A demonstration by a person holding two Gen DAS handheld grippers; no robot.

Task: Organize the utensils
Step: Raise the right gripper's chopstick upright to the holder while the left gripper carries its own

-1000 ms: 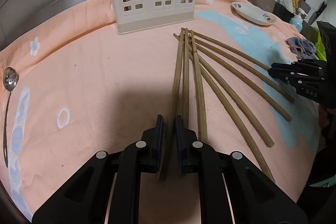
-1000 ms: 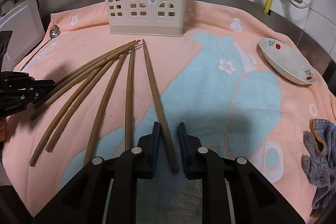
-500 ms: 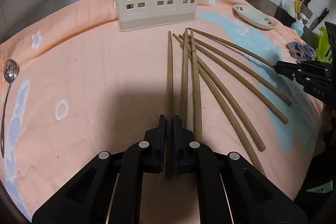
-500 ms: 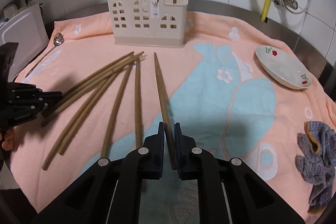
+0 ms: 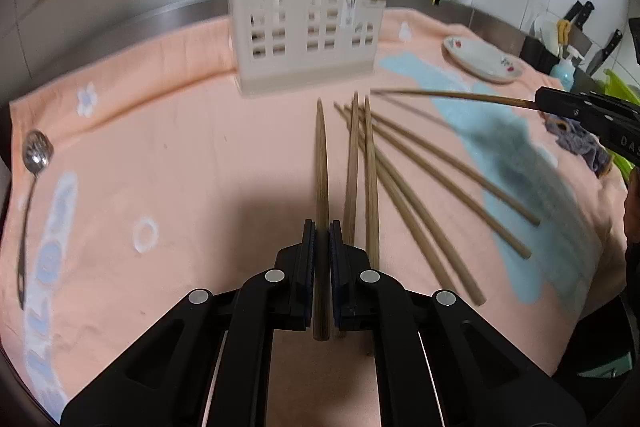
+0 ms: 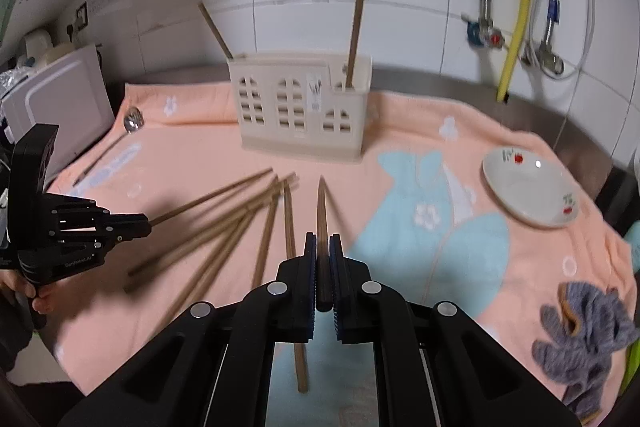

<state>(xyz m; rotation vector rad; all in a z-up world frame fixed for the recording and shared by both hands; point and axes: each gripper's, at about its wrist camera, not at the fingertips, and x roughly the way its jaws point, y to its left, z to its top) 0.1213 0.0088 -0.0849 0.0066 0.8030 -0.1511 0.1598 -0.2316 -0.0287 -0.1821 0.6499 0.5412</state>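
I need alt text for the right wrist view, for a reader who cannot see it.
The right gripper is shut on a brown wooden chopstick that points at the cream plastic utensil holder. More wooden chopsticks lie loose on the peach towel; the left gripper holds another.

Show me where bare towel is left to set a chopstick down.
One bare patch of the peach towel lies between the metal spoon and the loose wooden chopsticks. Another lies on the blue print between those chopsticks, the white dish and the grey rag. Crowded: the fanned sticks before the cream utensil holder.
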